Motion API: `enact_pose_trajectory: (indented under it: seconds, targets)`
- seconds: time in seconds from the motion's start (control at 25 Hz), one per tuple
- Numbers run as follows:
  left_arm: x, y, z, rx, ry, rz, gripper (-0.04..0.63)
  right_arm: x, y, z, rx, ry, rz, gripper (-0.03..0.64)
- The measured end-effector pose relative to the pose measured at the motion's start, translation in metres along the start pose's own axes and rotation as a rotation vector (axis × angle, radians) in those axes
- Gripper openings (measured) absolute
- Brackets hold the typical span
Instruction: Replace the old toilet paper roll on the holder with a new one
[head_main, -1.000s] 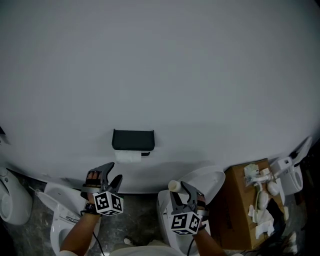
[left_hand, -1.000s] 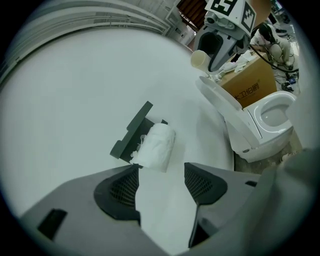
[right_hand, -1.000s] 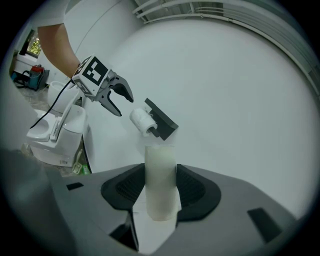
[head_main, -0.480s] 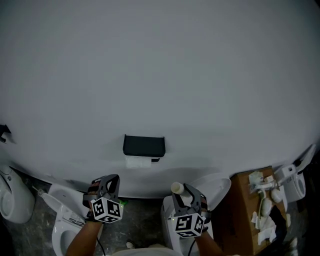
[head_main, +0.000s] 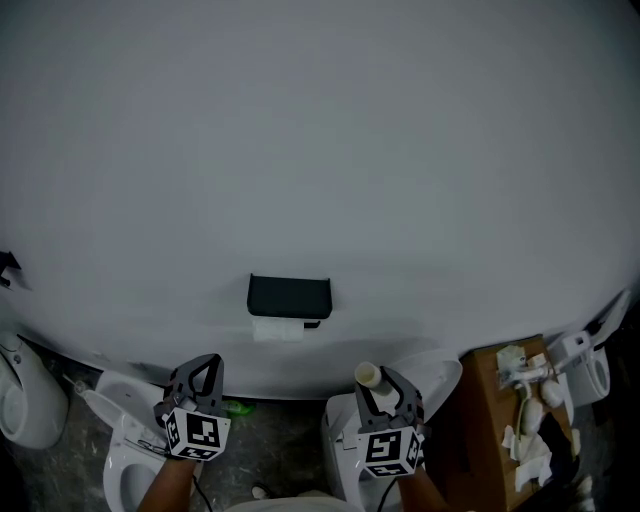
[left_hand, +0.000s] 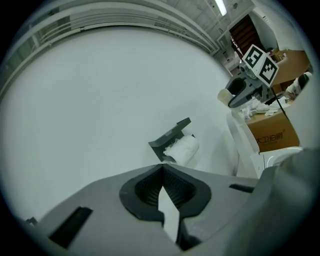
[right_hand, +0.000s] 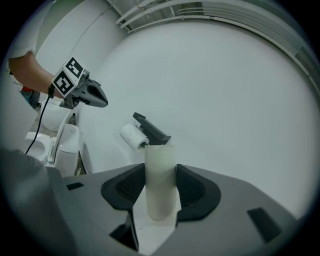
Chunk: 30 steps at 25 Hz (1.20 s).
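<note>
**Desk:** Is any writing showing in this frame?

**Field:** Dark characters are running along the side of the cardboard box (left_hand: 272, 136), but they are coming out too small to read. The marker cube (head_main: 195, 432) on each gripper is carrying only black-and-white square patterns, no letters.

**Desk:** What is the left gripper doing?

**Field:** The left gripper (left_hand: 161, 170) is pointing toward the white wall (head_main: 320, 150) with its jaws pressed fully together. Nothing is caught between them.

**Desk:** And the right?

**Field:** The right gripper (right_hand: 160, 167) is clamping a pale cardboard tube (right_hand: 160, 192). The jaws are standing partly apart, as wide as the tube, with the pads pressing on either side. The tube is standing upright, and its top end is rising above the jaw tips.

**Desk:** Where is the roll sitting?

**Field:** The toilet paper roll (head_main: 278, 329) is hanging under the black holder (head_main: 289, 296), which is fixed to the wall. A ragged loose end is showing on the roll. In the head view both grippers are hovering below the holder and well apart from it, the left one lower left and the right one lower right.

**Desk:** What are we counting?

**Field:** We are seeing two grippers, two marker cubes, one holder, one roll on it, one tube and one cardboard box. Two white toilets are standing beneath the hands, the left toilet (head_main: 125, 445) and the centre toilet (head_main: 340, 440). White odds and ends are lying on the box, too jumbled to count.
</note>
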<state>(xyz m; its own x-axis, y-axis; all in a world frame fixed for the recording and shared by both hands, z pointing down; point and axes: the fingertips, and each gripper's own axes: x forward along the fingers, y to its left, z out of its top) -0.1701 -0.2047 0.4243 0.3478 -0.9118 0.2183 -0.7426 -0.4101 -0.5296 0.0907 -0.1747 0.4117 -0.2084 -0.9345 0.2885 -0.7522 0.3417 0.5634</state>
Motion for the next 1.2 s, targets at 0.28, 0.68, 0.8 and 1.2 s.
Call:
enact_pose_trajectory:
  seconds: [0.28, 0.68, 0.8, 1.2]
  targets:
    - [-0.027, 0.017, 0.006, -0.128, -0.045, 0.052, 0.006, -0.014, -0.019, 0.003, 0.135, -0.034, -0.004, 0.191]
    - [-0.065, 0.022, -0.009, -0.231, -0.022, 0.115, 0.006, -0.046, -0.039, -0.010, 0.274, -0.038, -0.048, 0.192]
    - [-0.072, 0.020, -0.015, -0.245, -0.014, 0.121, 0.006, -0.054, -0.041, -0.018, 0.289, -0.022, -0.059, 0.192]
    - [-0.093, 0.010, -0.028, -0.311, 0.000, 0.112, 0.006, -0.079, -0.045, -0.026, 0.373, -0.058, -0.059, 0.191]
